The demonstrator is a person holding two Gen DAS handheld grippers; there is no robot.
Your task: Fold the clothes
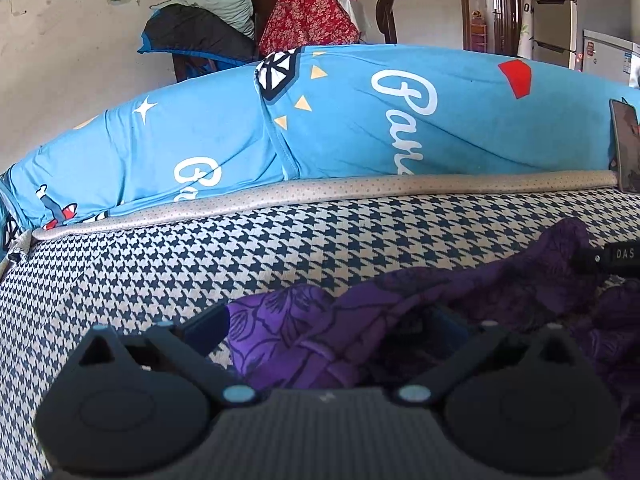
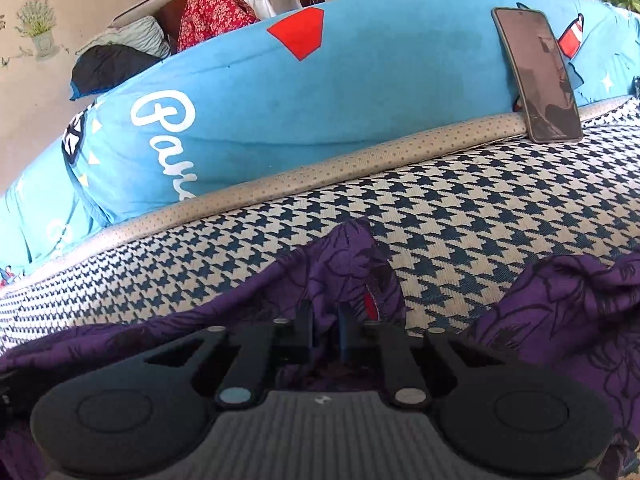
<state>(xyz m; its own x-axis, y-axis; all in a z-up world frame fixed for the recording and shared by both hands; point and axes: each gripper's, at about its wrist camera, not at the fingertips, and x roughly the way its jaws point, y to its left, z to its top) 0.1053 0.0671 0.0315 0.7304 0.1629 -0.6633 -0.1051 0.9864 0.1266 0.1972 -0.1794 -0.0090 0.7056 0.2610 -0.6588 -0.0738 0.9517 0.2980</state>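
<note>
Garment: crumpled purple floral-print cloth [image 2: 344, 264] | right gripper [image 2: 326, 330]: fold pinched between narrowed fingers | left gripper [image 1: 332, 332]: spread wide, cloth lying between, ungripped

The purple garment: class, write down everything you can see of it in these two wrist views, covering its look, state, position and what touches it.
The purple garment is thin, soft-looking cloth, deep purple with dark outlined flowers, and a small red patch shows at one fold. It lies crumpled and unfolded on the houndstooth cover, bunched into ridges with bare cover between them. The right gripper is shut on a raised fold of it. The left gripper stands open with cloth lying between its fingers. It touches neither the blue cushion nor the phone.
</note>
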